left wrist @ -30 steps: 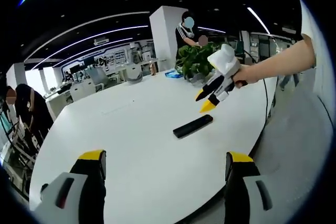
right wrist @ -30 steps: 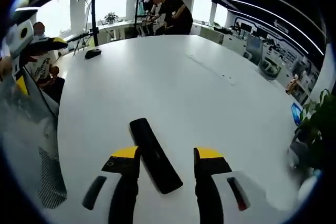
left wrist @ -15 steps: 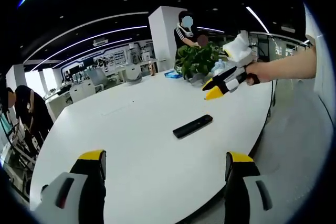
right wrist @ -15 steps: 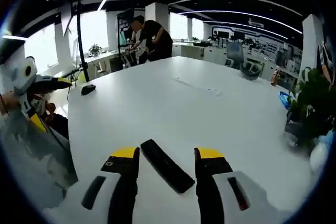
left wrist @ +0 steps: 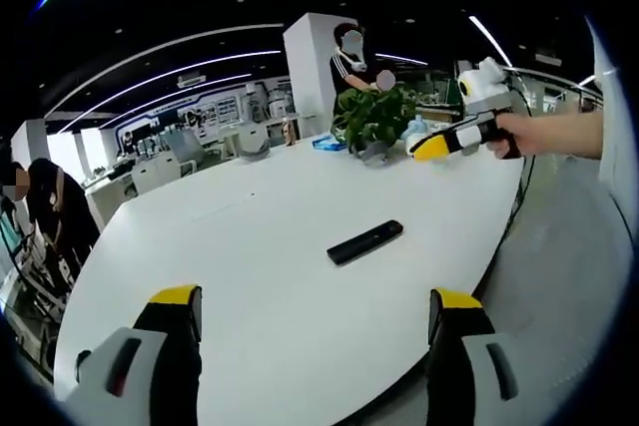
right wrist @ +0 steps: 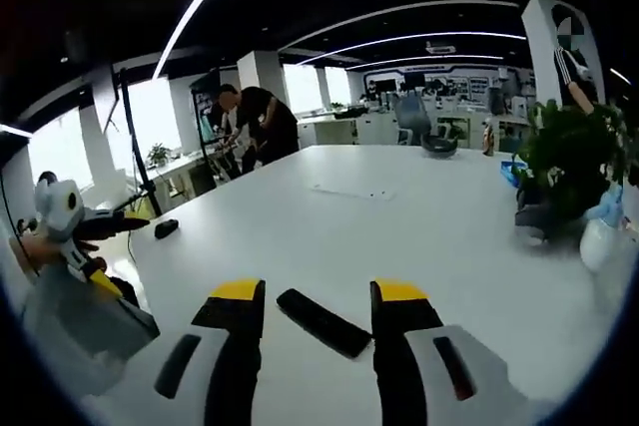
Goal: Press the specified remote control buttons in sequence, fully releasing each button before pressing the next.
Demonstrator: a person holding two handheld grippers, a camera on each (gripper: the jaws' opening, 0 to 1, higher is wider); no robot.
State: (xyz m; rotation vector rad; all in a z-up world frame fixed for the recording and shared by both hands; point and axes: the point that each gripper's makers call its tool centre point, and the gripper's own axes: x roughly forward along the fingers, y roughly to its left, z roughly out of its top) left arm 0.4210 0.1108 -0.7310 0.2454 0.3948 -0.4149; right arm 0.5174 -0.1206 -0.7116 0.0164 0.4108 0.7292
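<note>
A slim black remote control [left wrist: 365,242] lies flat on the big white table [left wrist: 230,246], toward its right edge. My left gripper [left wrist: 315,308] hovers open near the table's front, well short of the remote, with nothing between its fingers. The right gripper [left wrist: 427,147] comes in at the upper right, held by a hand, raised above and behind the remote. In the right gripper view the remote [right wrist: 322,322] lies between and beyond my open right gripper [right wrist: 318,292] jaws, untouched. The left gripper [right wrist: 95,241] sits at the left of that view.
A potted green plant [left wrist: 371,115] and a spray bottle [right wrist: 604,231] stand at the table's far side. A small dark object [right wrist: 166,228] rests near the table's left edge. People stand by desks [right wrist: 250,122] and a pillar [left wrist: 351,62] beyond the table.
The right gripper has lifted up and away from the remote, drawing back to the right. The remote and my left gripper have stayed put.
</note>
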